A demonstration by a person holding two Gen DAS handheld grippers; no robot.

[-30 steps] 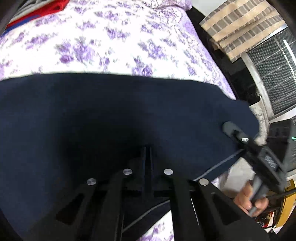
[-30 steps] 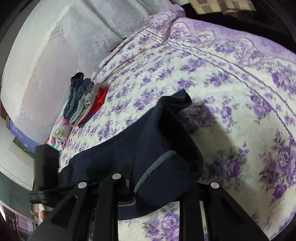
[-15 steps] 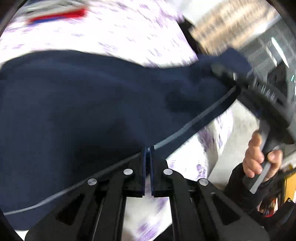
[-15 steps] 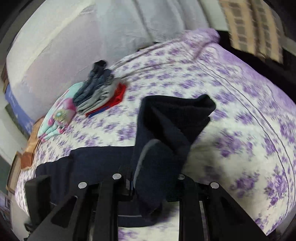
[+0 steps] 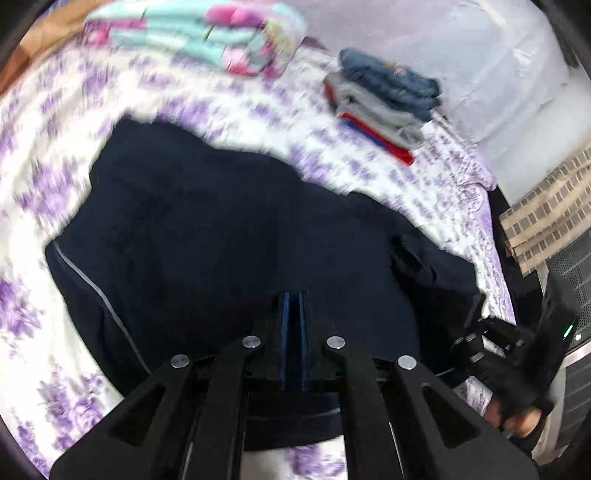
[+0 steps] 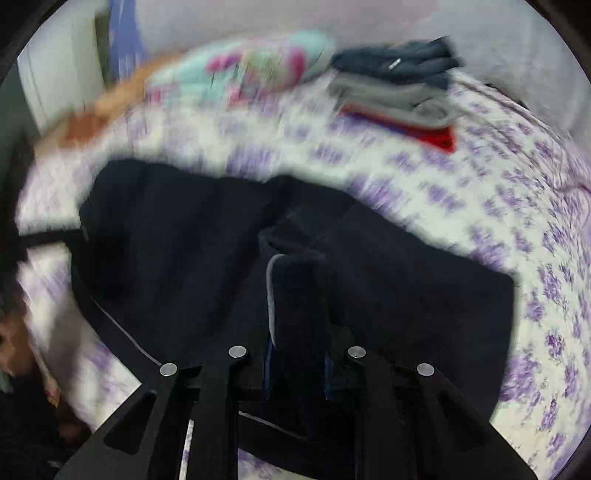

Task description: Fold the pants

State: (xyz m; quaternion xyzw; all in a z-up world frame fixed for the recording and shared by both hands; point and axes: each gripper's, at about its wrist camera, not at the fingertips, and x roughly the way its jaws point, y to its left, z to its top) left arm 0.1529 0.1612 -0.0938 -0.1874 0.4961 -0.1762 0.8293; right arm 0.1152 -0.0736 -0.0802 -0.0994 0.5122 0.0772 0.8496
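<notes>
pants mid-fold, both grippers hanging on

the left gripper [image 5: 291,306] has its fingers pressed nearly together on the near edge of the navy pants [image 5: 229,229]. the right gripper [image 6: 297,295] pinches a thicker bunched fold with a grey stripe. the pants lie spread across the purple floral bedspread [image 5: 44,192], near the person's side. further back sit a stack of folded clothes [image 5: 384,99] and a pastel pillow [image 5: 207,33]. looks like the fold-over step: fabric is gripped but not laid flat yet. next move probably needs both ends carried evenly so the edges line up without bunching. everything's blurry.
</notes>
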